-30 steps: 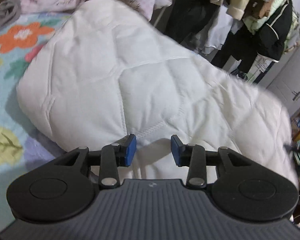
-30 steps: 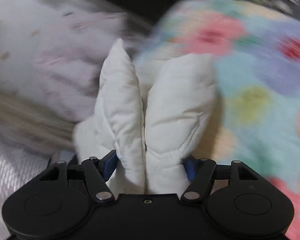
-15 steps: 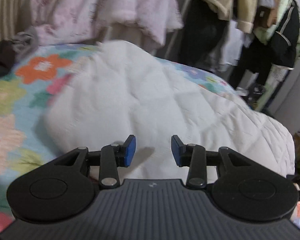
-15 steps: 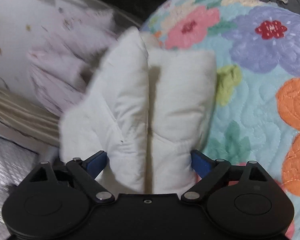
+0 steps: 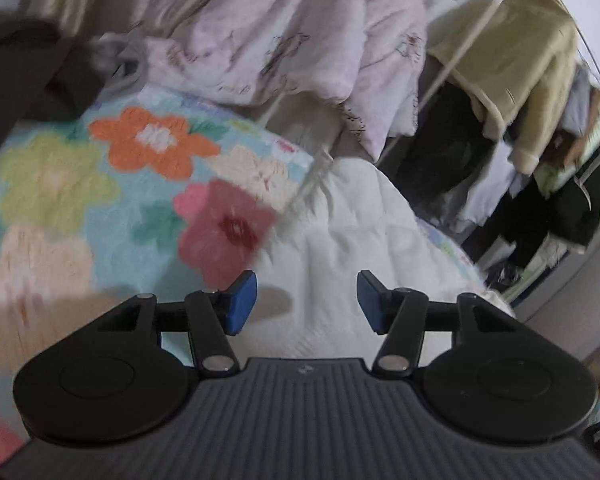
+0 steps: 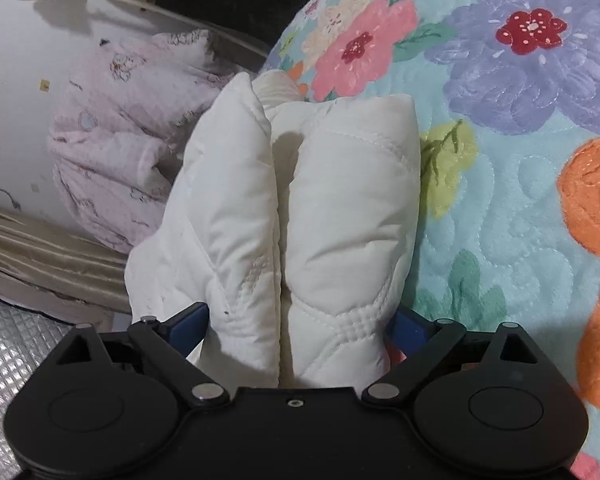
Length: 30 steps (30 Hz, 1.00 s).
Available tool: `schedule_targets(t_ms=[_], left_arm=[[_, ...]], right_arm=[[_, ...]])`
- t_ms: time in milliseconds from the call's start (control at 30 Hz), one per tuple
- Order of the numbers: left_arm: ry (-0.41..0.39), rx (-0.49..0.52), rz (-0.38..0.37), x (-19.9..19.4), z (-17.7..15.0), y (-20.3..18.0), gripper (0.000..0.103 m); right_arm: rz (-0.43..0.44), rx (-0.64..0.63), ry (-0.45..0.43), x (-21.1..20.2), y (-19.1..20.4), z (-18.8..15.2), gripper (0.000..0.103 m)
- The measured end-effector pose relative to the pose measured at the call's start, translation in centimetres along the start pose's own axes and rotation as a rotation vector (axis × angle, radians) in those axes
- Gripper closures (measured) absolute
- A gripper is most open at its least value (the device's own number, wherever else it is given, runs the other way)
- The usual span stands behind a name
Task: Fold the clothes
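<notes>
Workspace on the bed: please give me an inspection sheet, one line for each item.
Surface: floral quilt covering the bed.
Job's things: white padded garment, doubled into two puffy folds, lying on the quilt; also in the left wrist view.
Clutter: pink printed bedding heaped behind; dark cloth at far left.
Grippers: left gripper opening, nothing between its fingers; right gripper opening, the folds between its fingers.
Cables: nothing seen.
Surroundings: clothes rack with hanging coats; beige curtain.

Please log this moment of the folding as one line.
left gripper: opening, nothing between pads | right gripper: opening, doubled white quilted garment between its pads | surface: floral quilt
</notes>
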<state>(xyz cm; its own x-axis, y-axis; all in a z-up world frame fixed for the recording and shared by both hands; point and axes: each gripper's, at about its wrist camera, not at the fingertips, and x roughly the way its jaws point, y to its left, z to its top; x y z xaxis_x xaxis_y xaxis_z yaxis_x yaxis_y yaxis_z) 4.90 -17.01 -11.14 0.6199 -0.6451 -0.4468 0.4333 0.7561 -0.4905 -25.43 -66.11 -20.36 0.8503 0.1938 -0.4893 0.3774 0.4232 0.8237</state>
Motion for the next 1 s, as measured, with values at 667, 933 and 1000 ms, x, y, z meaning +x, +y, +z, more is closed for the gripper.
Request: schedule_targets(t_ms=[667,933,1000], left_arm=[[0.552,0.008,-0.221,16.3,3.3,3.9,0.0],[0.445,-0.177,-0.152,15.7,0.5,0.4,0.029],[0.435,-0.198,-0.133,15.9,0.3,-0.1,0.035]], right_arm=[[0.104,-0.029,0.048,4.3,-1.6,1.6,0.0],[0.102,0.045,0.009,4.9,-2.1,2.5,0.0],[0.094,0.046,0.003,4.8,-1.9,2.6,0.001]])
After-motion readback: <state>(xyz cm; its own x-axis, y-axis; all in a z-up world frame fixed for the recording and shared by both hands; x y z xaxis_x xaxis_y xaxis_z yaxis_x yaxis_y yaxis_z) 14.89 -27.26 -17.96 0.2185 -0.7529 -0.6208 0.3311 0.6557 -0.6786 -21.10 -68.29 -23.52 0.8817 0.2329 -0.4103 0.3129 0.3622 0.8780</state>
